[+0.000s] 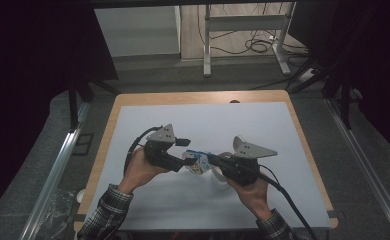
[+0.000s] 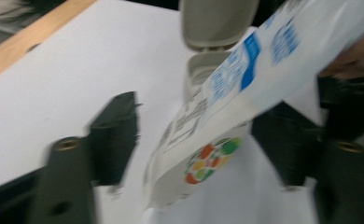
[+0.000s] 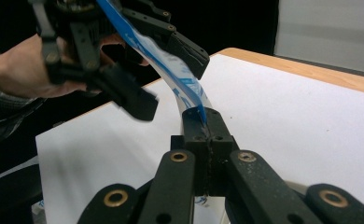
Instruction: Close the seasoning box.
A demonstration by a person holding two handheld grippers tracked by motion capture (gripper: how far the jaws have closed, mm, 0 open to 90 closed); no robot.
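- Now I hold 2 claws over the white mat (image 1: pixel 263 125) on the wooden table (image 1: pixel 133 100).
- My right claw (image 3: pixel 203 122) is squeezed tight on the edge of a thin white packet (image 3: pixel 180 79) with blue print. Its 2 black jaws meet with the packet pinched flat between them.
- The packet rises from that pinch toward my left claw (image 3: pixel 168 77), which you can see farther off in the right gripper view, with my left hand (image 3: pixel 17 70) behind it.
- My left claw (image 2: pixel 194 140) has its jaws apart. The packet (image 2: pixel 227 107) hangs in the gap between them, and I see space on both sides of it, so they do not press on it.
- The packet has a round patch of red, orange and green dots near its low end.
- From the high view, the packet (image 1: pixel 197 162) sits between my left claw (image 1: pixel 184 155) and my right claw (image 1: pixel 210 161), up off the mat, near the middle of the table.
- A pale plastic thing (image 2: pixel 215 28) is behind the packet in the left gripper view. I cannot tell what it is.
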